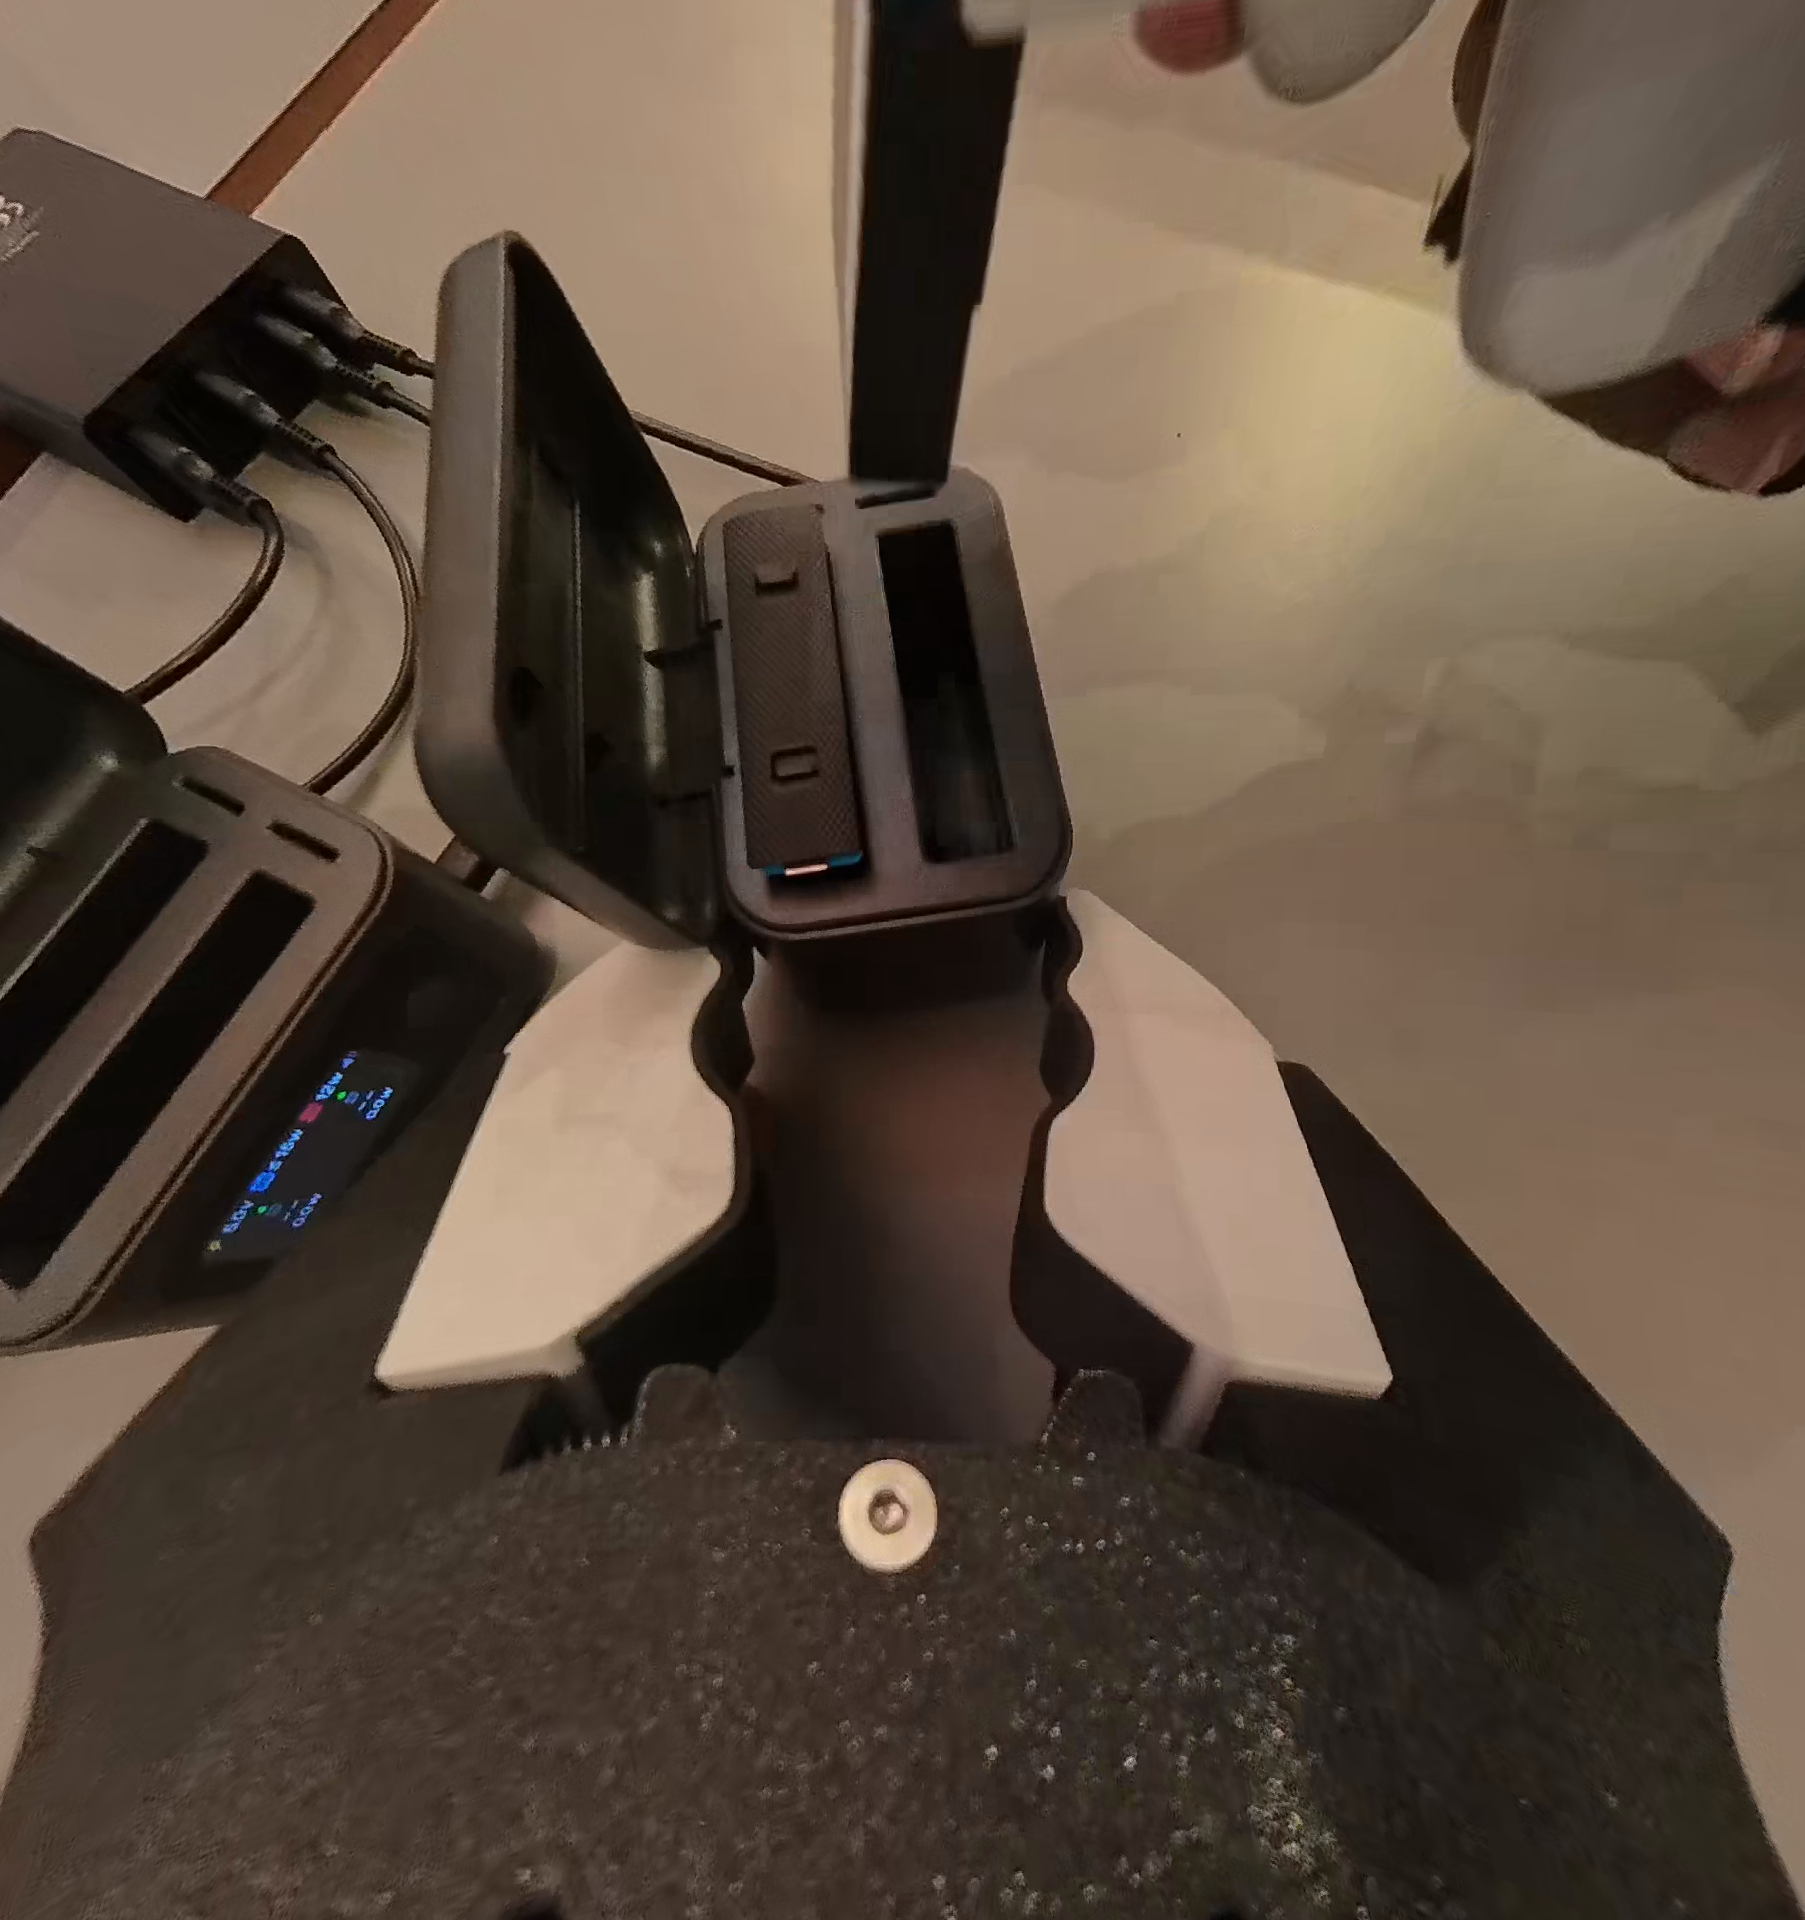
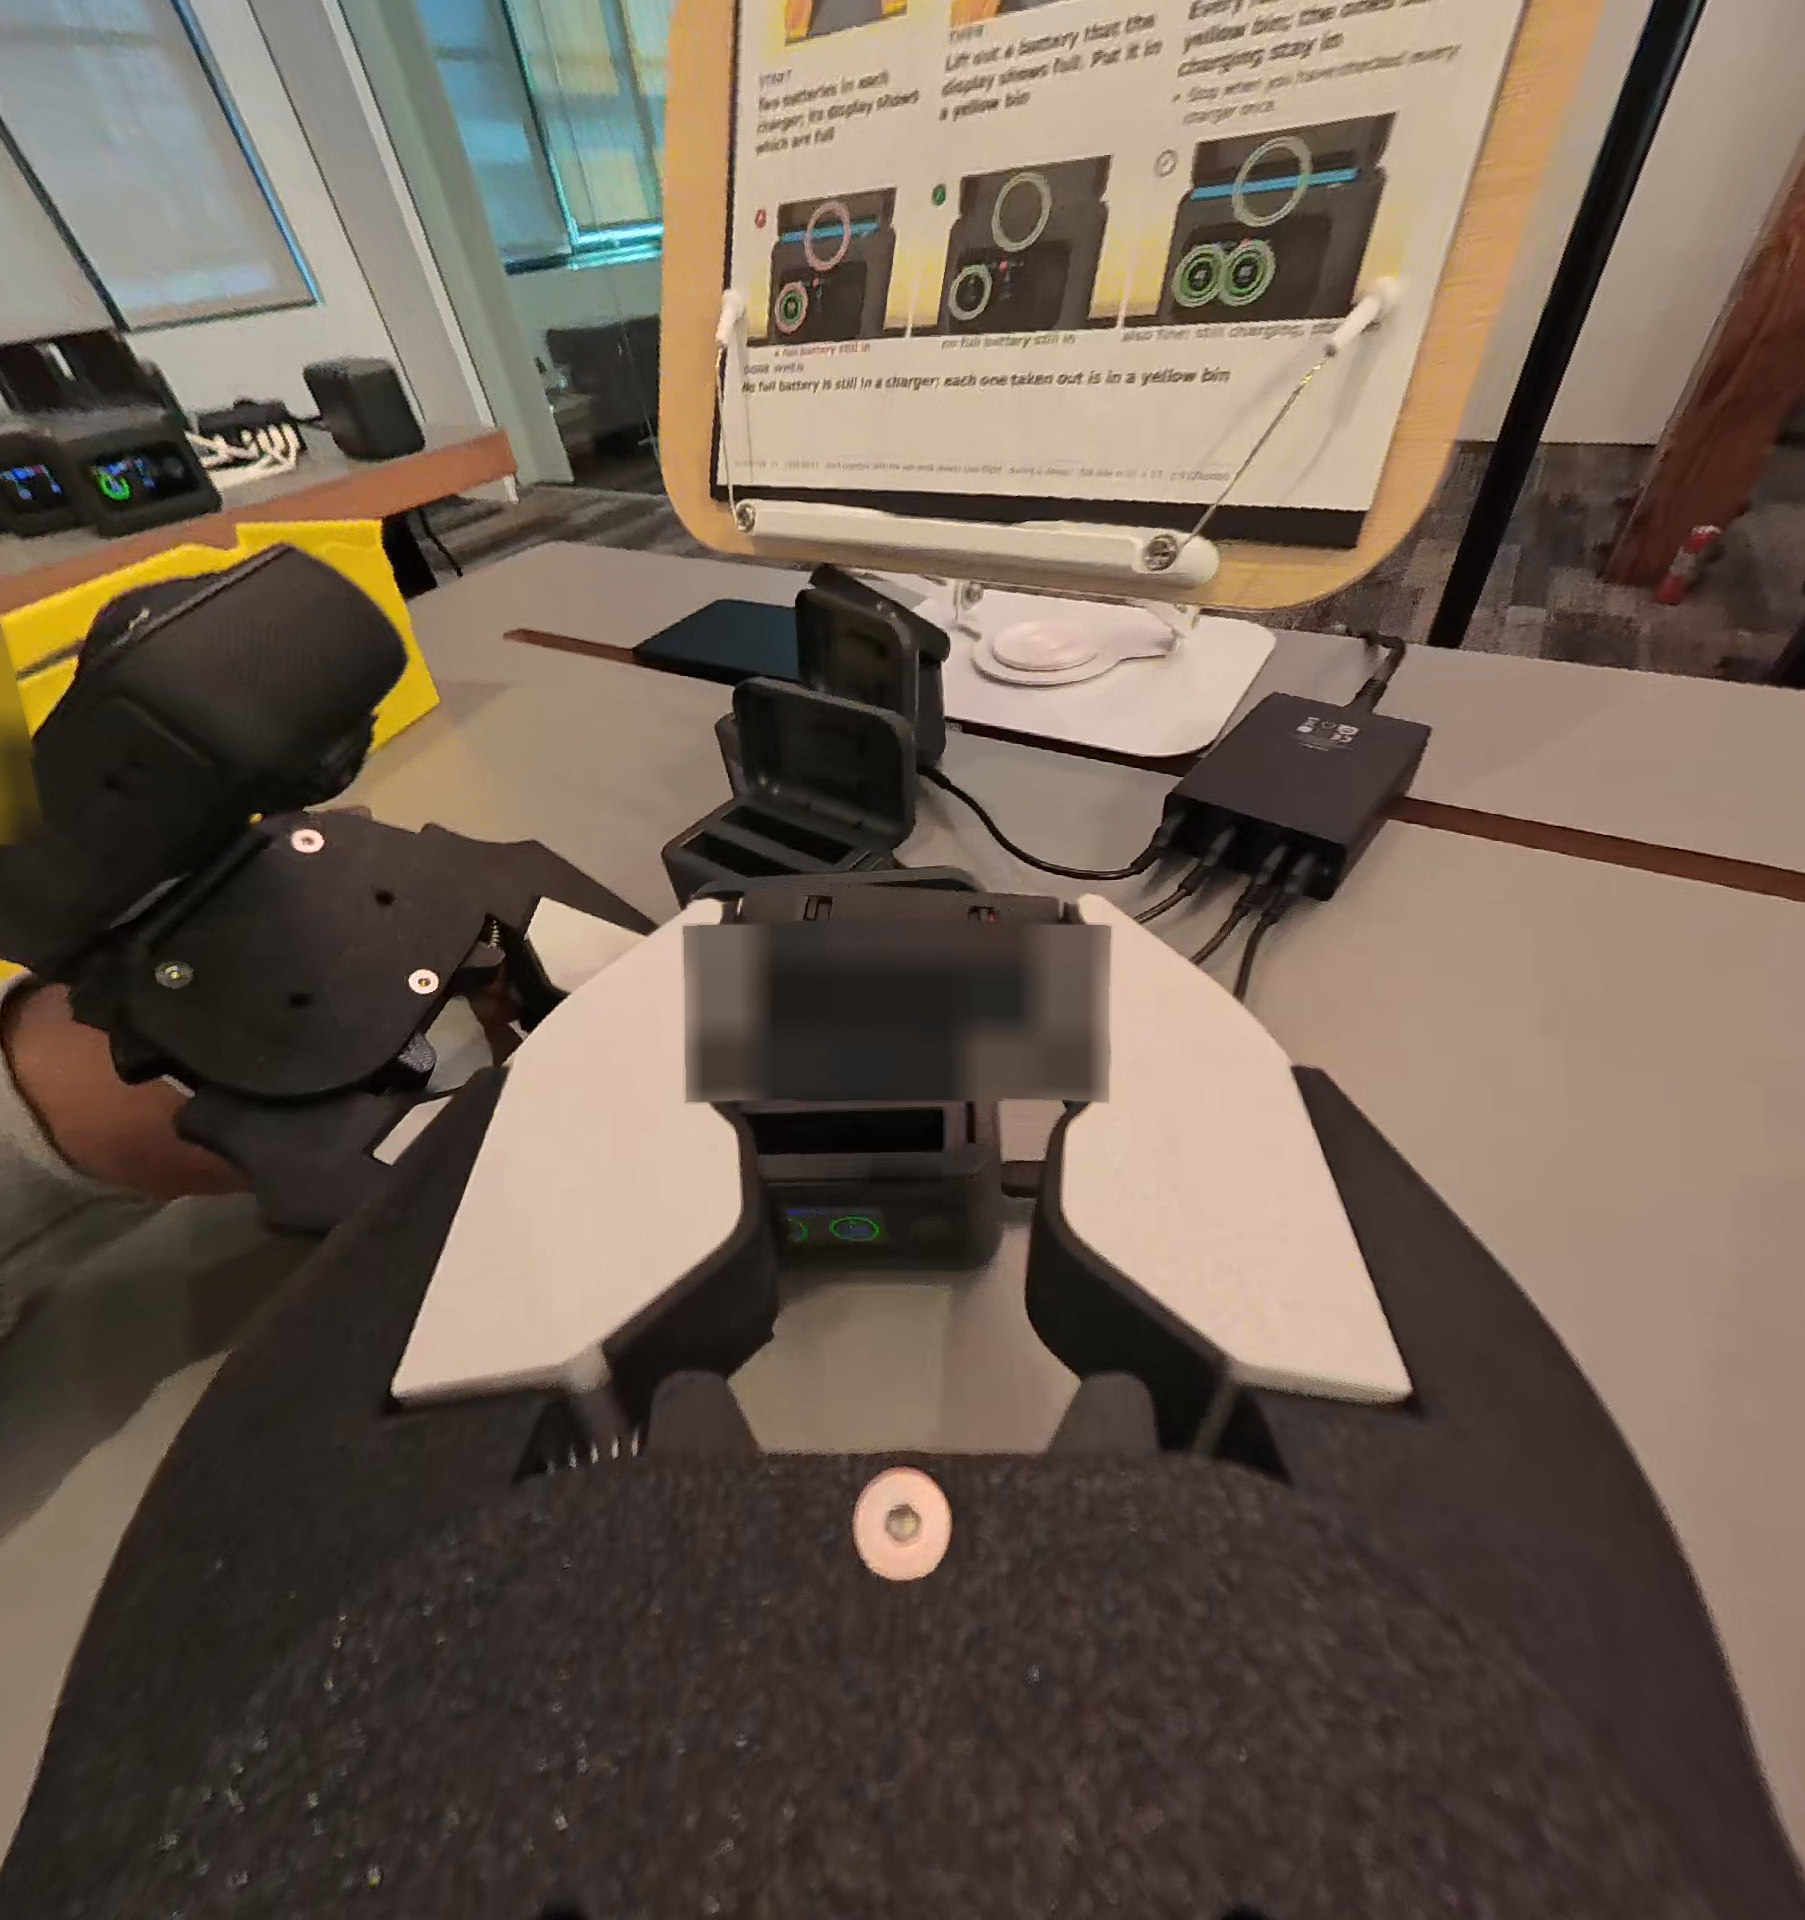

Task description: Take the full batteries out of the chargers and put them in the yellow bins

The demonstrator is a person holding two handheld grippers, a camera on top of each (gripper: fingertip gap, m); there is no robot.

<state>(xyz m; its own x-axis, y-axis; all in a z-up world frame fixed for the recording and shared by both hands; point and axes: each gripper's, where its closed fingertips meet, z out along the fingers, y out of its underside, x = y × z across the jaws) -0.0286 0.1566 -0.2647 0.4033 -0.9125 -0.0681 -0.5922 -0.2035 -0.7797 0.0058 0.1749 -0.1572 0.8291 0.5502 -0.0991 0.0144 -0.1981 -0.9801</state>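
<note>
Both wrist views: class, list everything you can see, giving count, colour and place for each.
Held charger: one, dark grey, lid open, right slot empty, in the left gripper.
Other chargers: two, dark grey, lids open, behind it on the table.
Batteries: two, black; one in the held charger's left slot, one in the right gripper.
Power hub: one, black, cabled, table right.
Yellow bin: one, far left.
Instruction board: one, wood-edged, on a white stand.
Table: one, grey.
Left gripper: black and white, shut on the charger.
Right gripper: black and white, shut on a battery.
</note>
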